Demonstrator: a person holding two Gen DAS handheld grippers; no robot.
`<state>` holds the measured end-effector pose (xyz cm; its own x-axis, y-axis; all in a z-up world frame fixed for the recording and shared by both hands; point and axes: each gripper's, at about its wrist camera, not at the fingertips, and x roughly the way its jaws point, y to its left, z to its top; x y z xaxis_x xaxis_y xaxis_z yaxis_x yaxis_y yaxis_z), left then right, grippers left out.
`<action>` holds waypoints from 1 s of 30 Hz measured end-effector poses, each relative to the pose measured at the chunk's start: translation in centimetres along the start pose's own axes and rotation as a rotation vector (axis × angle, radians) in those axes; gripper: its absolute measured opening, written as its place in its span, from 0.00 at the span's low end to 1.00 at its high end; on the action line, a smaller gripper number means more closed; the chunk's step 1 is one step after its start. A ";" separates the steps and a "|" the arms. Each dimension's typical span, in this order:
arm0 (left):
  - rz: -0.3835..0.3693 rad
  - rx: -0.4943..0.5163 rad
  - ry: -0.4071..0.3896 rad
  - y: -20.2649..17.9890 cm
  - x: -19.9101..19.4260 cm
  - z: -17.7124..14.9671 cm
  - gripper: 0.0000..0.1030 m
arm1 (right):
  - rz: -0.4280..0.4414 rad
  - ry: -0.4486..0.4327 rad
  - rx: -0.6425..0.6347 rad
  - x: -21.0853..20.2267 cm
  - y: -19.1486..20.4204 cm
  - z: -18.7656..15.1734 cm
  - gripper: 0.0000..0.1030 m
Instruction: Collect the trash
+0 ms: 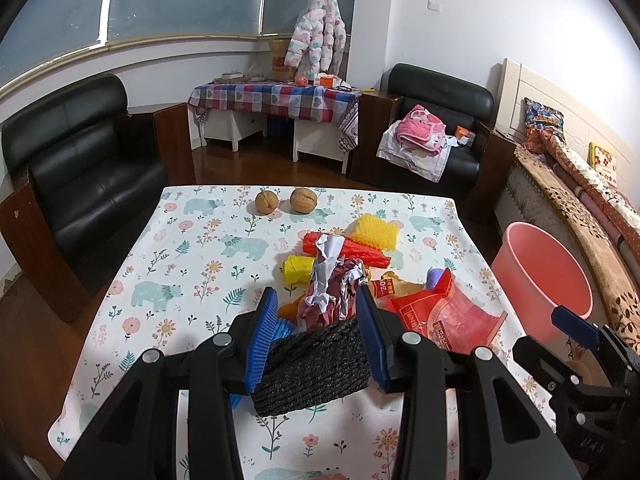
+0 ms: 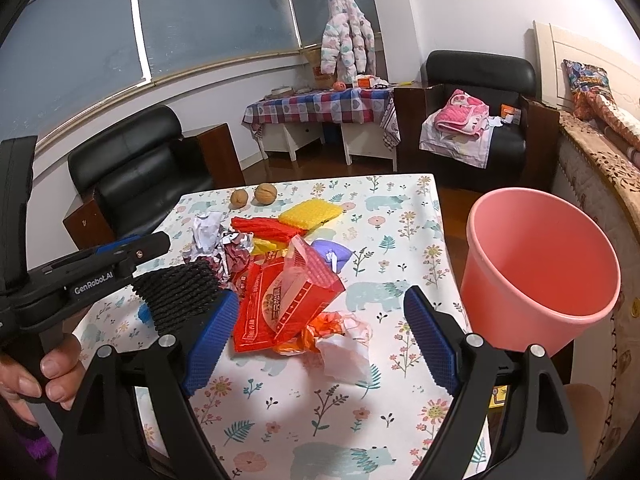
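My left gripper (image 1: 316, 316) is shut on a black foam net sleeve (image 1: 316, 364), which is also in the right wrist view (image 2: 176, 296), just above the table. Ahead of it lies a heap of trash: crumpled red-and-white paper (image 1: 332, 280), a red foam net (image 1: 348, 250), a yellow foam net (image 1: 376, 230) and a red plastic packet (image 1: 444, 316). My right gripper (image 2: 320, 344) stands wide open over the red packet (image 2: 280, 300) and an orange-and-white wrapper (image 2: 340, 340), gripping nothing. A pink bucket (image 2: 540, 272) stands off the table's right edge.
Two walnuts (image 1: 267, 201) (image 1: 303, 199) sit near the far edge of the bear-print tablecloth (image 1: 172, 264). A purple piece (image 2: 332, 252) lies behind the packet. Black armchairs (image 1: 88, 168) stand beyond the table, and a bed (image 1: 580, 208) runs along the right.
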<state>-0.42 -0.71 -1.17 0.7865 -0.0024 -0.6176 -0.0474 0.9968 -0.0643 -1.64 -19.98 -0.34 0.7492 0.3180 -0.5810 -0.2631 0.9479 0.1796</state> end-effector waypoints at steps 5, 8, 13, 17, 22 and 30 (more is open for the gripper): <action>-0.037 0.010 0.001 0.6 -0.2 0.2 0.39 | 0.014 0.029 -0.006 0.2 -0.3 0.1 0.82; -0.080 0.022 0.001 1.2 -0.6 0.3 0.39 | 0.020 0.056 -0.024 0.5 -0.4 -0.2 0.82; -0.112 0.065 0.019 2.5 -1.0 -0.2 0.39 | 0.033 0.097 -0.028 1.1 -0.9 -0.7 0.82; -0.160 0.088 0.058 3.5 -0.8 -0.8 0.41 | 0.053 0.126 -0.019 1.7 -1.1 -1.0 0.82; -0.192 0.150 0.090 3.1 -0.1 -1.7 0.41 | 0.072 0.153 -0.023 2.4 -1.1 -1.3 0.81; -0.115 0.194 0.076 3.6 1.5 -0.8 0.53 | 0.092 0.187 -0.036 3.0 -1.0 -1.6 0.81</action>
<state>0.14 2.81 -2.97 0.7306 -0.1154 -0.6730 0.1649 0.9863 0.0098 -0.05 -19.96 -3.51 0.5960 0.3907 -0.7015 -0.3490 0.9129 0.2120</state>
